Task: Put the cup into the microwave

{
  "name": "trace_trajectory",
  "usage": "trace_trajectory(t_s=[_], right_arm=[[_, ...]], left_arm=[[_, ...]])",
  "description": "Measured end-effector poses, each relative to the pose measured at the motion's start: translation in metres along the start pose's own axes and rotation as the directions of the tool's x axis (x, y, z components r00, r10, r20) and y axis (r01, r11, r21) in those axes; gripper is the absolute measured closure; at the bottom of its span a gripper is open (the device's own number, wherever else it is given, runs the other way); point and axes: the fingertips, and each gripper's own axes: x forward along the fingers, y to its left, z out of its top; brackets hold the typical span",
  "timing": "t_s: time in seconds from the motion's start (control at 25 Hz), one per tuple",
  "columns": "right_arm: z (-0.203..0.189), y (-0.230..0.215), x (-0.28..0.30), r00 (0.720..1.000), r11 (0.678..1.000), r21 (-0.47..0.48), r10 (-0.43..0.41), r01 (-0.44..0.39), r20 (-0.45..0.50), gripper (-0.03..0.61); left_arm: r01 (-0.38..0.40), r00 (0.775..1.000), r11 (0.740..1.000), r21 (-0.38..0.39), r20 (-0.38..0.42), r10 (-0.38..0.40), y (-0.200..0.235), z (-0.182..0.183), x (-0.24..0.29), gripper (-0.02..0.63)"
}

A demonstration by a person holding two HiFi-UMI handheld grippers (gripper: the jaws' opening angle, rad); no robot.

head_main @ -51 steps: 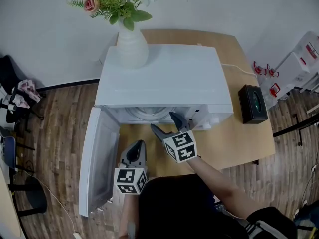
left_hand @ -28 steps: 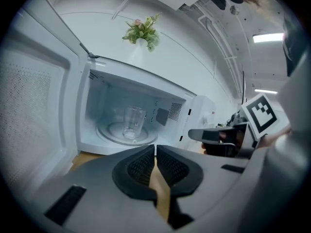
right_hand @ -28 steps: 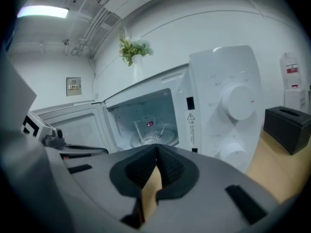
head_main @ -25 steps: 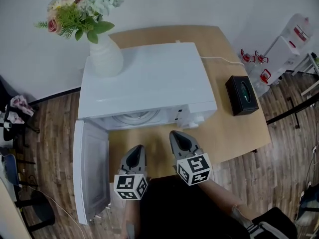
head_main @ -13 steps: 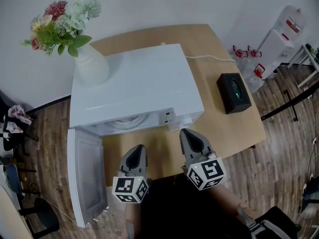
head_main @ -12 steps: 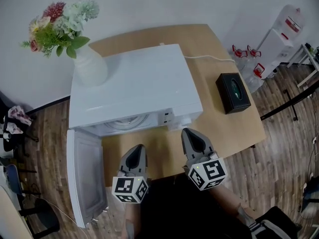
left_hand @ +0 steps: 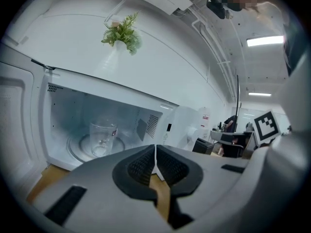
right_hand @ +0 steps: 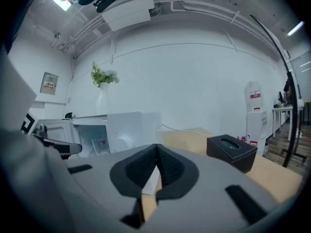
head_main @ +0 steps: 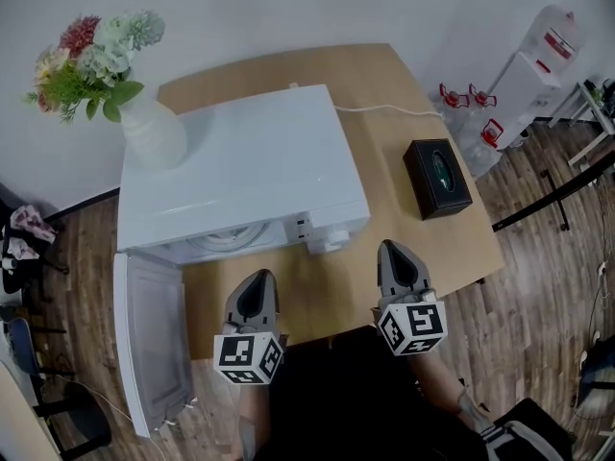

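Note:
The white microwave [head_main: 240, 171] stands on the wooden table [head_main: 423, 248] with its door [head_main: 144, 349] swung open to the left. A clear glass cup [left_hand: 101, 137] stands upright on the turntable inside the cavity. My left gripper [head_main: 253, 296] is shut and empty, in front of the open cavity. My right gripper [head_main: 397, 262] is shut and empty too, over the table to the right of the microwave's front. In the right gripper view the microwave [right_hand: 121, 130] lies to the left.
A white vase of flowers [head_main: 144, 128] sits on the microwave's top at the back left. A black tissue box [head_main: 437, 176] lies on the table at the right. Water dispensers [head_main: 524, 75] stand beyond the table's right edge.
Both grippers have drawn back from the microwave, and the right one has swung out to the right. The head view has shifted, so the microwave sits further left.

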Motion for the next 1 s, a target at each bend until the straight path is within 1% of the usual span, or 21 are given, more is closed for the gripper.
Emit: trace_trajectory(t_s=[0.12,0.24,0.32,0.48,0.8,1.0], right_arm=[[-0.009,-0.001,0.001,0.999,1.000,-0.007,0.023,-0.023,-0.028,0.586],[-0.014,0.005,0.002,0.998,0.998,0.016,0.059,-0.058,-0.039,0.586],[-0.016,0.008,0.003,0.996,0.997,0.030,0.077,-0.076,-0.047,0.586],[-0.017,0.011,0.002,0.993,0.994,0.026,0.105,-0.104,-0.055,0.586],[-0.023,0.013,0.002,0.989,0.991,0.036,0.129,-0.127,-0.077,0.586],[-0.024,0.012,0.003,0.988,0.991,0.034,0.133,-0.131,-0.081,0.586]], left_arm=[[-0.004,1.000,1.000,0.002,-0.002,0.004,-0.005,-0.002,0.004,0.601],[0.006,1.000,1.000,0.009,-0.010,-0.005,-0.012,-0.005,0.008,0.601],[0.013,1.000,1.000,0.018,-0.015,-0.012,-0.017,-0.007,0.010,0.601],[0.023,1.000,0.999,0.030,-0.019,-0.022,-0.023,-0.007,0.012,0.607],[0.009,1.000,1.000,0.013,-0.020,-0.009,-0.023,-0.010,0.011,0.609],[0.005,1.000,1.000,0.015,-0.019,-0.005,-0.024,-0.010,0.011,0.609]])
